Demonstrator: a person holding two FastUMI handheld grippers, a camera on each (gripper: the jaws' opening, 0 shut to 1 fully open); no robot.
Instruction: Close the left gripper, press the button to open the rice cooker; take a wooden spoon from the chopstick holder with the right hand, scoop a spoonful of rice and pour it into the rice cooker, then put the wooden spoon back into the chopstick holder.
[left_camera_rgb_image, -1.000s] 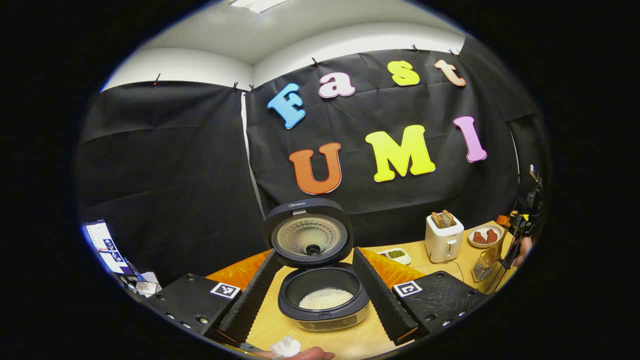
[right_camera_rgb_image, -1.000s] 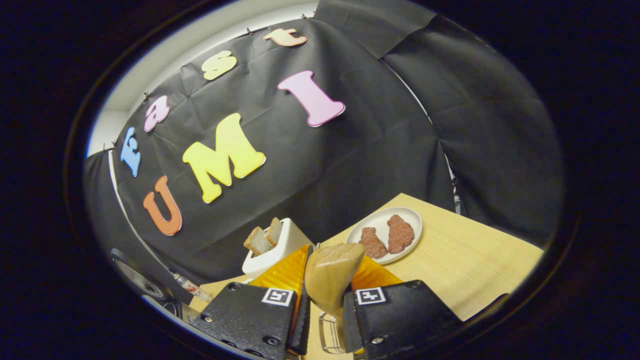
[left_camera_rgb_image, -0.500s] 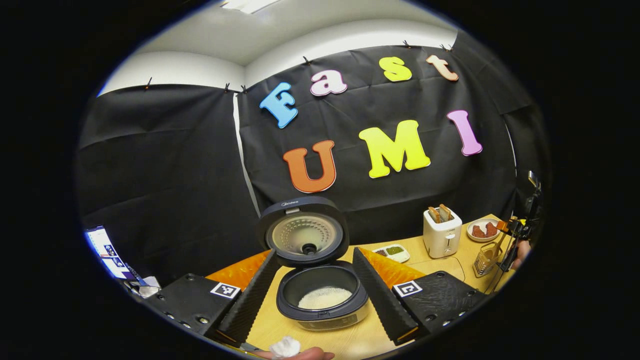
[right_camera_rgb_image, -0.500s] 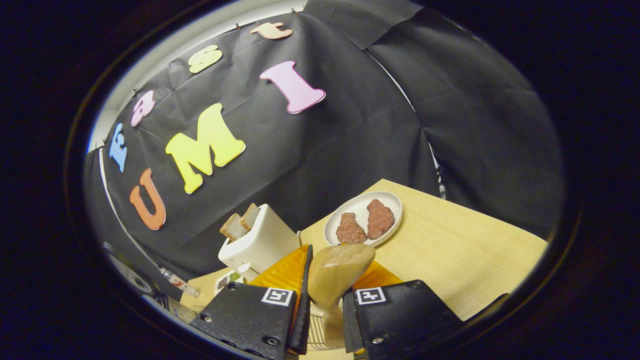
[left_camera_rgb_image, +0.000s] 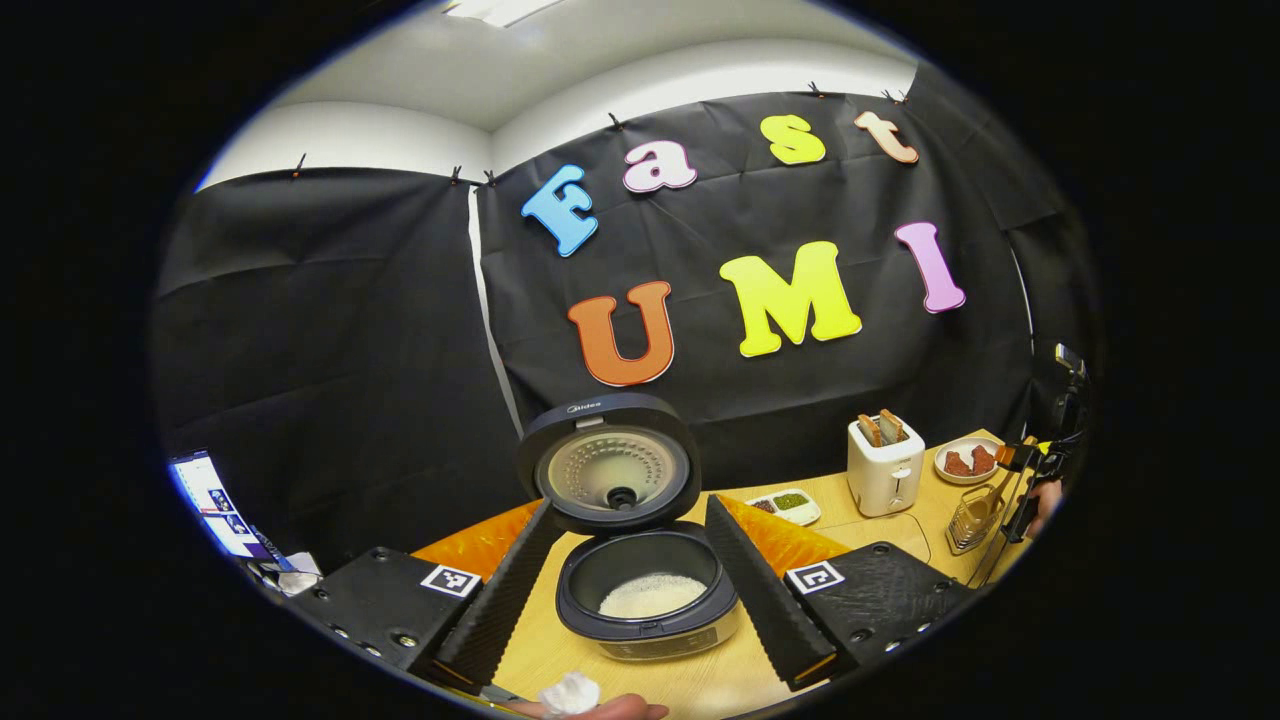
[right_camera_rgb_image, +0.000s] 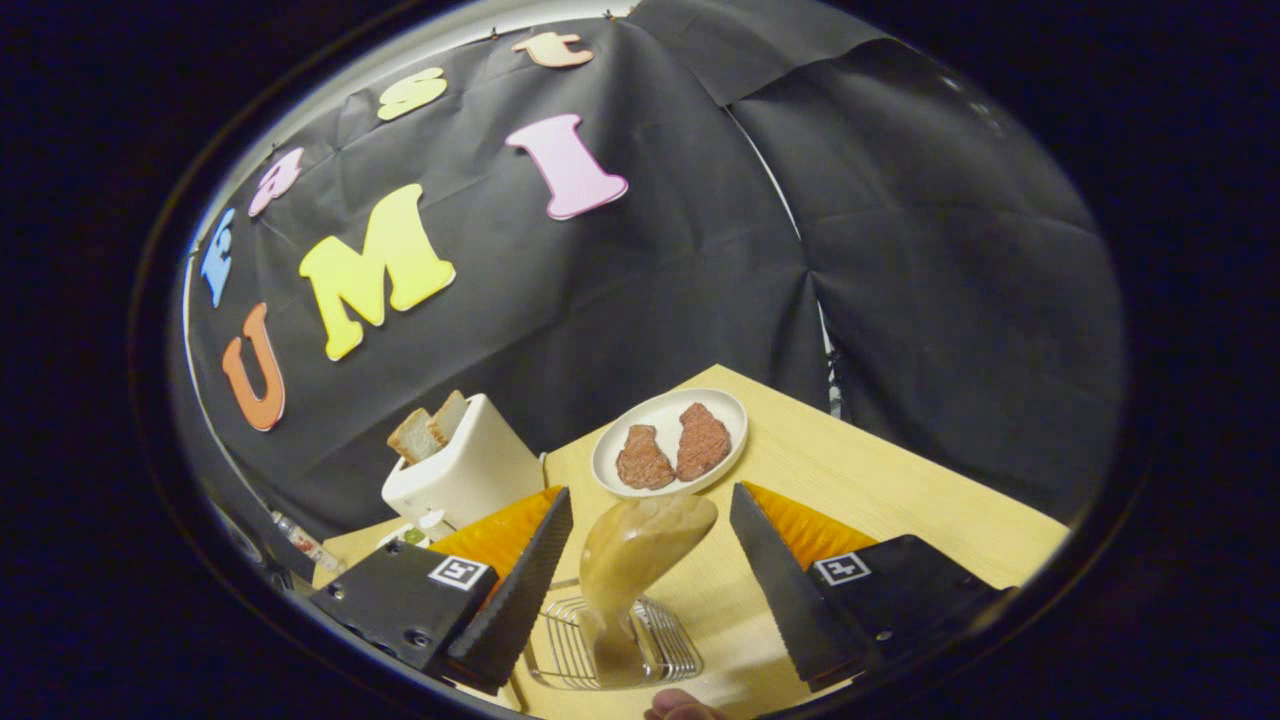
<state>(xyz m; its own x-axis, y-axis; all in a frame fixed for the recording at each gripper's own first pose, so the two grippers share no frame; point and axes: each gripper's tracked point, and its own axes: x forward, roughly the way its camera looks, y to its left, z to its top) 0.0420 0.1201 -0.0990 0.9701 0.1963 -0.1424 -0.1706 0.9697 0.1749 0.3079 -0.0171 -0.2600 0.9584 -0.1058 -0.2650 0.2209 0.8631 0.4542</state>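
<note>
The right gripper (right_camera_rgb_image: 650, 560) has its fingers spread wide, gripping nothing; the wooden spoon (right_camera_rgb_image: 640, 555) stands free between them, handle down in the wire chopstick holder (right_camera_rgb_image: 612, 652). The left gripper (left_camera_rgb_image: 625, 575) is likewise wide open and empty, framing the rice cooker (left_camera_rgb_image: 645, 600), whose lid stands up and whose pot holds rice. Behind the holder on the pale wooden table (right_camera_rgb_image: 900, 490) sit a toaster (right_camera_rgb_image: 465, 470) and a plate (right_camera_rgb_image: 668, 428), against black cloth walls.

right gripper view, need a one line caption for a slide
Open right gripper around a wooden spoon standing in the wire chopstick holder, toaster and plate behind.
</note>
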